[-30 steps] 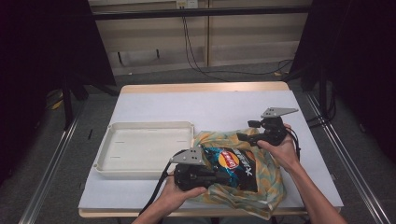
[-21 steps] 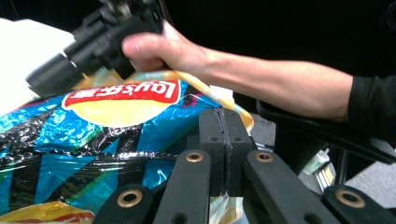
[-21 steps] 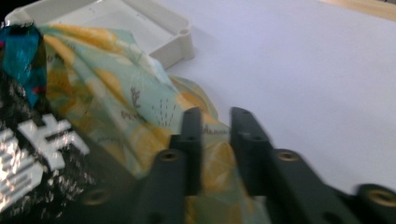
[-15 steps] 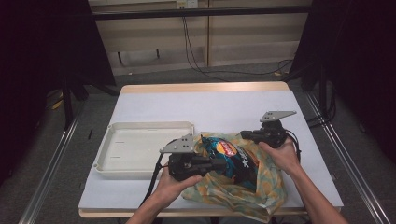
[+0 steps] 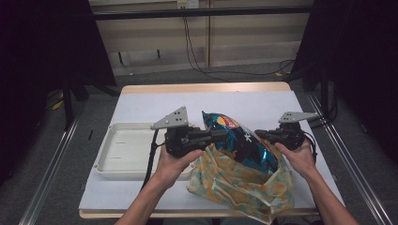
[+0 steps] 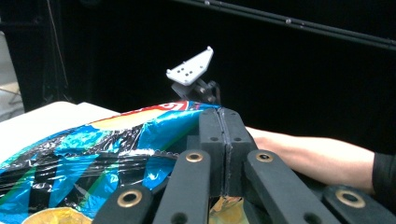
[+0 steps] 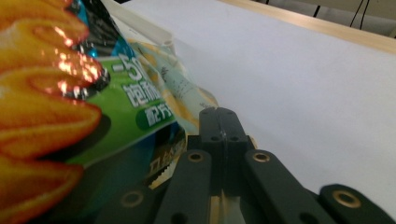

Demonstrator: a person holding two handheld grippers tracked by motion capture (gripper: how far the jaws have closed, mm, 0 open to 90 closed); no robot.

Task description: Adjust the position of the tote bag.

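White table [image 5: 141, 101] bears a cream tray [image 5: 117, 154]; dark curtains [image 5: 42, 56] surround.

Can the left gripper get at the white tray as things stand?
Probably not yet: the left gripper is shut on the chip bag, lifted above the patterned bag. The white tray lies just beside it, nothing between.

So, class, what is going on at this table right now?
A person holds a gripper in each hand. The left gripper is shut on one edge of a blue chip bag, holding it above a patterned cloth bag. The right gripper is shut, apparently on the cloth bag's edge. A white tray sits to the left on the table.
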